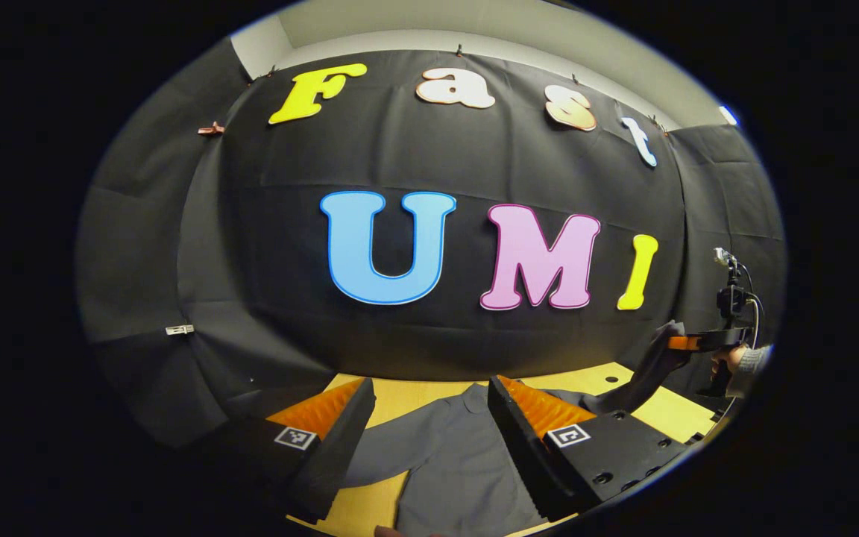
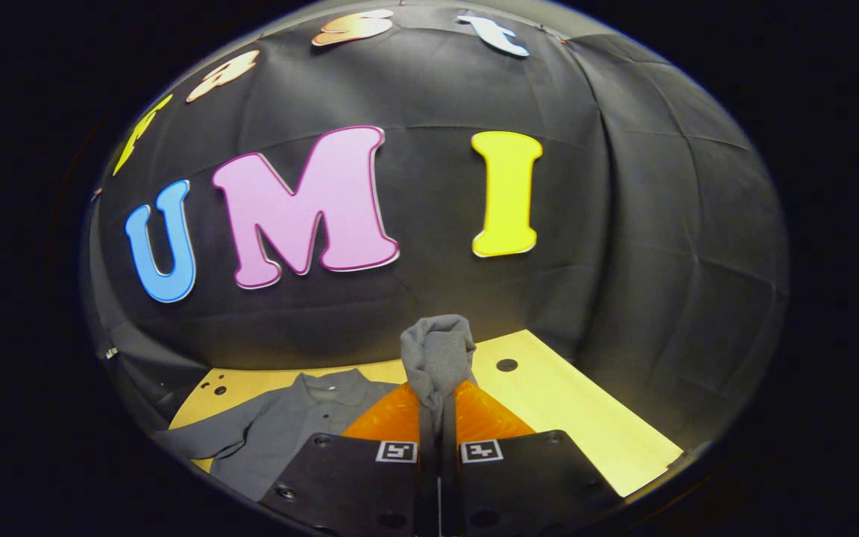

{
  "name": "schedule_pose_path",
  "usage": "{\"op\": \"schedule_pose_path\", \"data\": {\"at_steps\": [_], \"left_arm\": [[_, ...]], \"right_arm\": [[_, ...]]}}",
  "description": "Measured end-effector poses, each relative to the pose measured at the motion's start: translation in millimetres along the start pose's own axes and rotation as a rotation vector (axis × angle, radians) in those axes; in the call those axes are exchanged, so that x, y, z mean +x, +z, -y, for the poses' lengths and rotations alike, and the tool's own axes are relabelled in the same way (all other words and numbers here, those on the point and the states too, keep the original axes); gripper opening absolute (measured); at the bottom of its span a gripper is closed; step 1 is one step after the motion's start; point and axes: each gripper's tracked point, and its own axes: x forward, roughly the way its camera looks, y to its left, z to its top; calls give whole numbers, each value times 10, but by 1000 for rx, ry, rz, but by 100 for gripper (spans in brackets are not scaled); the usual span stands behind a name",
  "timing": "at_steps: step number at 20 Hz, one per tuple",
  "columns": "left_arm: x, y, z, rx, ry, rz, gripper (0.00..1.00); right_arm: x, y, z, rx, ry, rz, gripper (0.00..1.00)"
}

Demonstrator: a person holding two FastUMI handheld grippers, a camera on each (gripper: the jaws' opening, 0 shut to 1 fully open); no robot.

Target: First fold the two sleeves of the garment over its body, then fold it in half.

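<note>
No word, number or brand can be read on anything. Each tool finger (image 2: 397,450) carries a small square black-and-white marker, a coded pattern and not lettering.

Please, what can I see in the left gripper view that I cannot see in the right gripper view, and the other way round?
Left gripper view: the left tongs stand open above the shirt, and far to the side a hand holds the right tongs, which keep one sleeve raised off the table. Right gripper view: a close look at that sleeve, bunched between the shut right tongs, and the collar seen plainly. Shared: the grey shirt lying on the yellow table.
</note>
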Motion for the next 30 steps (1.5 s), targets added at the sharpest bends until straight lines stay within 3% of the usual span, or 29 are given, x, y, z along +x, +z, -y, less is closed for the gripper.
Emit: {"op": "schedule_pose_path", "data": {"at_steps": [10,13,21,30], "left_arm": [[-113,-62,-491,-12,18,3,97],[-143,-86,-639,-9,28,-2,97],[-141,-192,-885,-14,45,-21,97],[-327,-294,-1070,-21,81,-52,97]], "right_arm": [[-212,-12,-338,-1,136,-55,6],[-129,-142,-771,-41,173,-79,7],[-86,-517,-1482,-59,264,-125,7],[-110,-1264,-2207,-122,379,-226,7]]}}
